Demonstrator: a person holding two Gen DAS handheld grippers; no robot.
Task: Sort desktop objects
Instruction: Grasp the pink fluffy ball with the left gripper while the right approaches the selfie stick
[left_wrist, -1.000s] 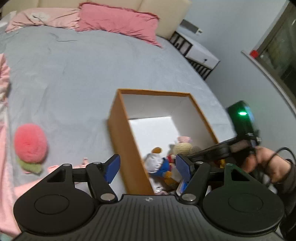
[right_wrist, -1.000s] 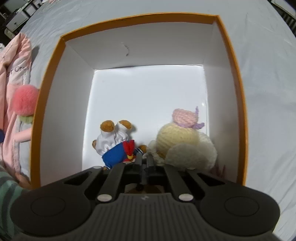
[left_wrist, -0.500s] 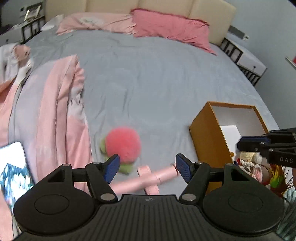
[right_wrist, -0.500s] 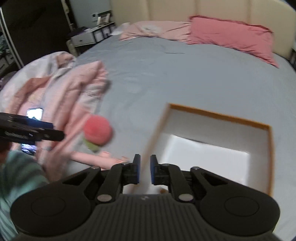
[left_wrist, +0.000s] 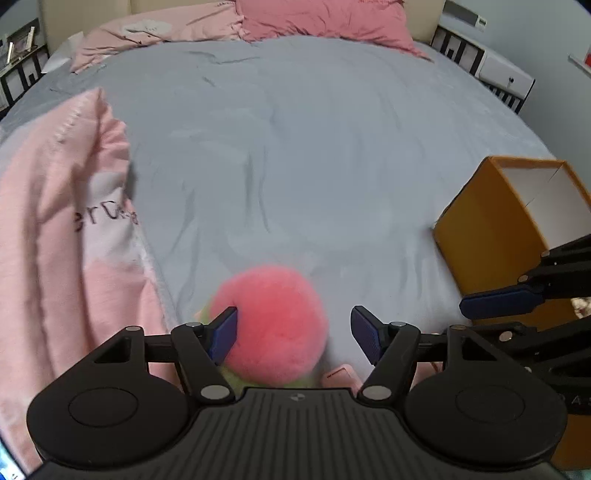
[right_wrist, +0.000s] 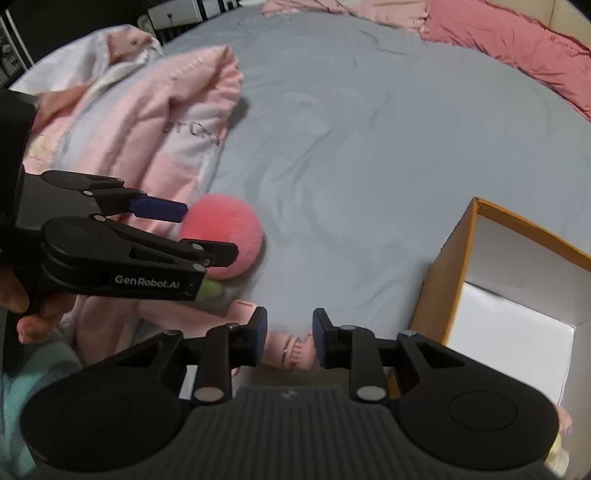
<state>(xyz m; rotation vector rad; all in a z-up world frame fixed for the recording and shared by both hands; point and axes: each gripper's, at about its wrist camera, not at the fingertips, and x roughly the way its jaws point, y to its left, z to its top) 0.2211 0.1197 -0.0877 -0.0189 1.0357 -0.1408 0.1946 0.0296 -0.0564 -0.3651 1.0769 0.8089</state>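
Note:
A fuzzy pink ball (left_wrist: 273, 325) with a green base lies on the grey bed sheet. My left gripper (left_wrist: 295, 336) stands open around it, and its left pad (left_wrist: 223, 334) is at the ball's side. The right wrist view shows the ball (right_wrist: 225, 232) with the left gripper (right_wrist: 201, 230) over it. My right gripper (right_wrist: 289, 336) has its jaws opening above a pink stick-shaped toy (right_wrist: 291, 350) that lies under the gap. The orange box (left_wrist: 491, 236) with white inner walls stands to the right, and its near wall (right_wrist: 436, 291) is beside the right gripper (left_wrist: 480, 321).
A crumpled pink blanket (left_wrist: 55, 240) lies left of the ball, also seen in the right wrist view (right_wrist: 166, 122). Pink pillows (left_wrist: 321, 18) line the headboard. A white nightstand (left_wrist: 506, 74) stands at the far right. A person's hand (right_wrist: 22, 302) holds the left gripper.
Both grippers have swung left, away from the box and its plush toys, toward the pink ball. The left gripper now brackets the ball. The right jaws went from shut to parted.

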